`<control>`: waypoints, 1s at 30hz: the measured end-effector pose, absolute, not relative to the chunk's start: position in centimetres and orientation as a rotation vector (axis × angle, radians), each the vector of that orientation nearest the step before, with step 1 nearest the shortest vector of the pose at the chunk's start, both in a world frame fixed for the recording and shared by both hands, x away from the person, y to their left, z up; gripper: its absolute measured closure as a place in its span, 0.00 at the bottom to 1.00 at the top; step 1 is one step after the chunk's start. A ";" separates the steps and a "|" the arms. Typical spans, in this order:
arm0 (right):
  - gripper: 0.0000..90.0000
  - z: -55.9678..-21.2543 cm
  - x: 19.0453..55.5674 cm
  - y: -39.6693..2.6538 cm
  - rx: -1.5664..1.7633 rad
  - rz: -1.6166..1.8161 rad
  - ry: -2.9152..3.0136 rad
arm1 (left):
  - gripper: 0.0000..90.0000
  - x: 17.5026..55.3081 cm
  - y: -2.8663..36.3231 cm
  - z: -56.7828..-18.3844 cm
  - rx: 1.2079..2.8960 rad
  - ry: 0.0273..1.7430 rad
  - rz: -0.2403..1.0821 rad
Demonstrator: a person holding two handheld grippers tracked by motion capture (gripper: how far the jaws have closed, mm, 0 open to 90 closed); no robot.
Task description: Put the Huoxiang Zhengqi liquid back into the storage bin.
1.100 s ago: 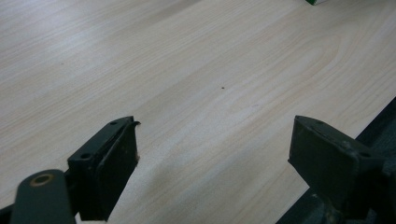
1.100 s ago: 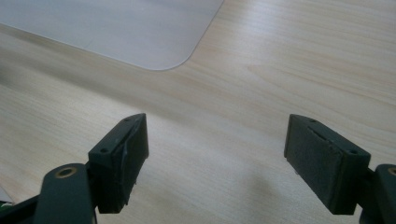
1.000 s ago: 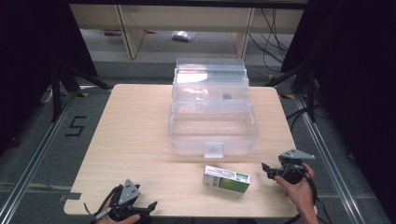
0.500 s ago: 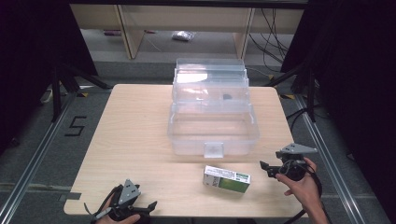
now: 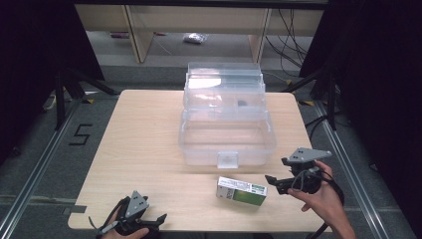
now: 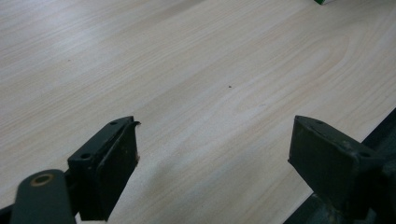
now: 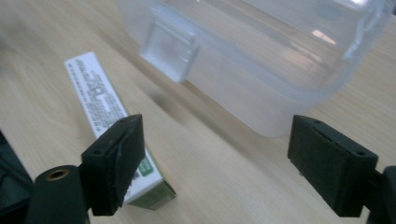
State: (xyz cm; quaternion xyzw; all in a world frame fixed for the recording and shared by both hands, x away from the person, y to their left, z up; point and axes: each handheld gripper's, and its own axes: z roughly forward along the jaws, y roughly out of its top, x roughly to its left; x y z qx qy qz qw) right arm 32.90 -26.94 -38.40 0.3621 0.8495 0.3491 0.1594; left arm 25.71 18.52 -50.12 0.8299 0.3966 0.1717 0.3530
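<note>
A small green and white carton (image 5: 242, 191) lies flat on the wooden table (image 5: 139, 149) in front of a clear plastic box (image 5: 226, 132) with a front latch (image 5: 227, 160). My right gripper (image 5: 271, 179) hovers just right of the carton, lifted off the table; its jaws have just been opening and stand open with nothing between them. In the right gripper view (image 7: 212, 163) the carton (image 7: 100, 102) lies to the left of the jaws and the clear box (image 7: 261, 65) lies ahead. My left gripper (image 5: 157, 220) rests at the table's front left edge, open over bare wood (image 6: 210, 93).
The clear box's lid (image 5: 224, 82) stands open at the back. Shelving legs and cables stand beyond the table's far edge. Metal floor rails run along both sides of the table. The table's left half is bare wood.
My right gripper has risen off the table and come slightly toward the carton. The left gripper, carton and box have kept still.
</note>
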 end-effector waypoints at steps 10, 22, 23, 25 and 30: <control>0.19 -37.6 33.2 -22.2 0.790 0.983 2.592 | 0.17 25.8 18.4 -50.2 2.126 1.037 0.438; 0.24 -39.4 34.1 -19.6 0.674 0.767 2.708 | 0.17 25.7 18.2 -50.5 2.087 1.039 0.433; 0.24 -39.5 34.1 -19.4 0.677 0.751 2.729 | 0.17 25.8 18.3 -50.4 2.112 1.039 0.446; 0.25 -39.7 34.3 -19.0 0.700 0.716 2.764 | 0.17 25.8 18.4 -50.3 2.118 1.034 0.440; 0.27 -40.0 34.7 -18.3 0.655 0.680 2.787 | 0.17 25.7 18.2 -50.4 2.093 1.037 0.431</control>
